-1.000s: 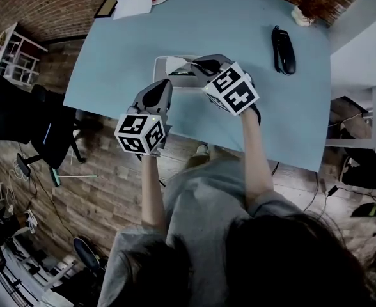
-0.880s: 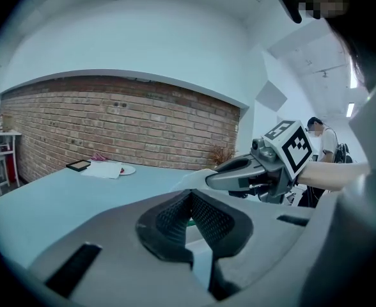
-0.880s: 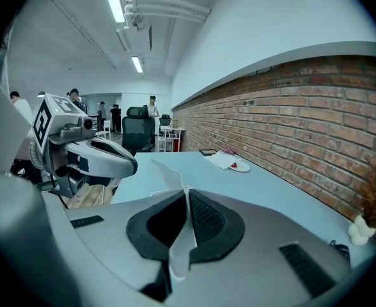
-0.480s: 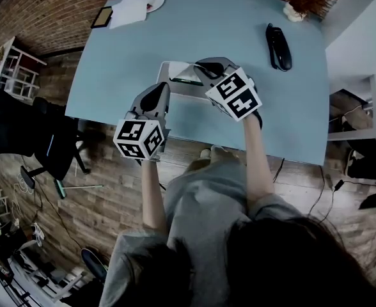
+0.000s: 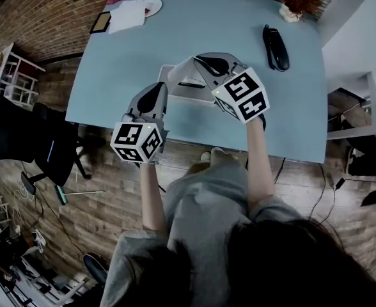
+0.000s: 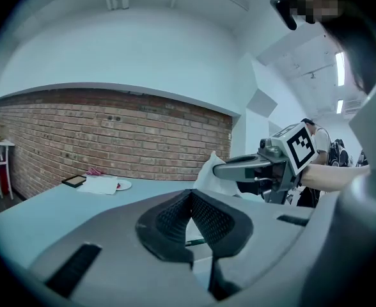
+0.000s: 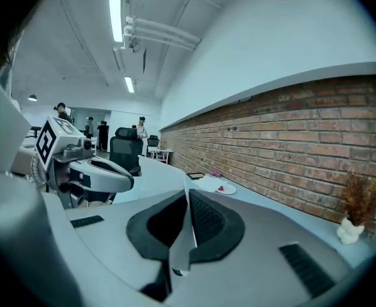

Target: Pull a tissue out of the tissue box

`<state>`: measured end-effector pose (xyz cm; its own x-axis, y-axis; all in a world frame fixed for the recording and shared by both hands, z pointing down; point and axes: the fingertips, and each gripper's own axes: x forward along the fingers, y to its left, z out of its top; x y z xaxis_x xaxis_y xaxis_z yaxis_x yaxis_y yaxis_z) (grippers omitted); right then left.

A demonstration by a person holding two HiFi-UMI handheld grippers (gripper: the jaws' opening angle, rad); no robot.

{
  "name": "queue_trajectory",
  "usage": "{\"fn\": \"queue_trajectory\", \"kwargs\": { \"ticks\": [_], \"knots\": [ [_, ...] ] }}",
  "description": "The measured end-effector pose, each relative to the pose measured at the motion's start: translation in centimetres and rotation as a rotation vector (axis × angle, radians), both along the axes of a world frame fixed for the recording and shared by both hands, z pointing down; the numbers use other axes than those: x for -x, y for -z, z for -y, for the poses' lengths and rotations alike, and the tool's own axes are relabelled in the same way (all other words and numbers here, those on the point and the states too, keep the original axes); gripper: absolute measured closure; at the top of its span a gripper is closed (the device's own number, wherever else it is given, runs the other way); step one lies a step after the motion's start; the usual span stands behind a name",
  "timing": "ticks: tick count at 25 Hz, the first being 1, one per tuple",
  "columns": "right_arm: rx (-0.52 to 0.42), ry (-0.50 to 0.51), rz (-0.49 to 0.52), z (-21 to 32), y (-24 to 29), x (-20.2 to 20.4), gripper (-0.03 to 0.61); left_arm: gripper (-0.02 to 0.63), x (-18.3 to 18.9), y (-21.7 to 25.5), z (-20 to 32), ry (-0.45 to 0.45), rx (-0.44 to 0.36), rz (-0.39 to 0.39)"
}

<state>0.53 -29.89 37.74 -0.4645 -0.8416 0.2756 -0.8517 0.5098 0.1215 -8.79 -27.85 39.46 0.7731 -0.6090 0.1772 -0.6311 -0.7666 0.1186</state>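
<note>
The right gripper was clamped on the tissue: in its own view a thin white sheet ran down between the 2 black pads, which were pressed together on it. Seen from the head view, the sheet rose in a white peak just left of this gripper's tips, with its lower end going down into the tissue box. The box lay on the pale blue table, directly below the tips of the right gripper and just ahead and to the right of the left gripper.

The left gripper's 2 jaws were together with nothing between them. It pointed toward the near left corner of the box; whether it touched the box could not be told. In its own view the right gripper showed ahead and to the right, held higher, with the white tissue at its tips.

Well to the right of the right gripper and farther along the table lay a black handset-shaped object. Beyond that, at the far right corner, stood a dried plant in a white pot. Far ahead and to the left of the left gripper lay white papers beside a small plate.
</note>
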Motion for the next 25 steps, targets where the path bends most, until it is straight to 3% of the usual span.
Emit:
{"fn": "queue_trajectory", "kwargs": {
  "ticks": [12, 25],
  "knots": [
    [-0.066, 0.009, 0.016, -1.5, 2.8, -0.1, 0.577, 0.611, 1.1, 3.3, -0.7, -0.018, -0.097, -0.026],
    [-0.11, -0.041, 0.053, -4.5, 2.9, -0.2, 0.578, 0.611, 0.9, 4.1, -2.4, -0.055, -0.131, -0.024]
  ]
}}
